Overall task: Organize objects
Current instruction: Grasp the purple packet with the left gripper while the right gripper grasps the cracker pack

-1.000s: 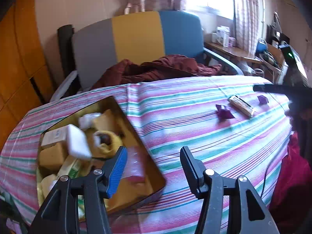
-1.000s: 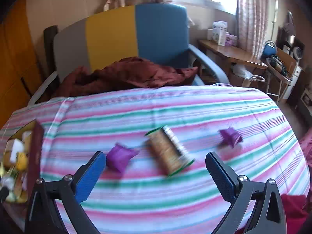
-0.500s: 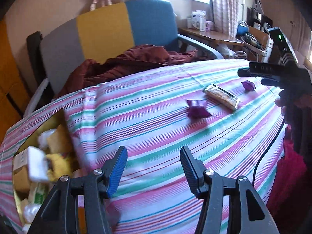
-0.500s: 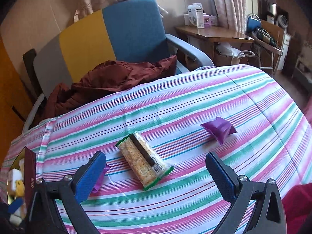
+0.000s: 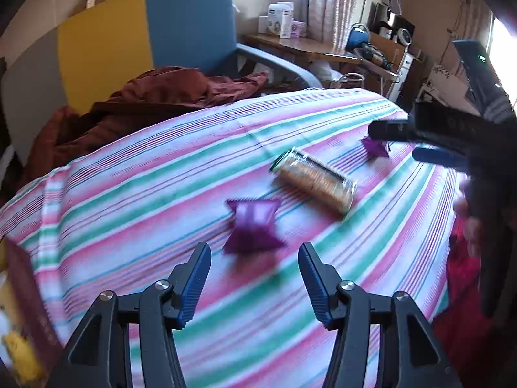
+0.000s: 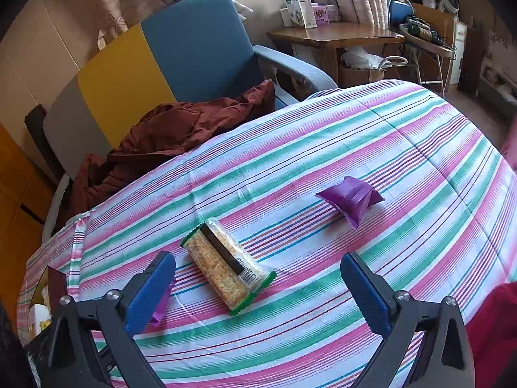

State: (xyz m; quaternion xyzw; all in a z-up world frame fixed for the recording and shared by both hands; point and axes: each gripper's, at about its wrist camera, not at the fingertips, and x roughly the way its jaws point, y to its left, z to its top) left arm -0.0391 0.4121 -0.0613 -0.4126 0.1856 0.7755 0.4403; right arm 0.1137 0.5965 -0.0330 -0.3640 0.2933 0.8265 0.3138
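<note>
My left gripper [image 5: 254,283] has its jaws spread, nothing between them, with a purple packet [image 5: 253,226] on the striped tablecloth [image 5: 145,177] just beyond the tips. My right gripper [image 6: 258,291] is spread wide and empty, the cracker pack [image 6: 227,273] lying between the fingertips. Second purple packet [image 6: 350,199] farther right. Storage box [image 5: 26,307] at the left edge. Armchair [image 6: 181,48] behind.

The right gripper [image 6: 258,283] hangs with jaws spread wide above a striped pink, green and white cloth-covered desk [image 6: 323,349]. A clear-wrapped cracker packet with green ends [image 6: 226,265] lies between its blue fingers [image 6: 150,292]. A crinkled purple foil sachet [image 6: 350,199] lies farther off.
</note>
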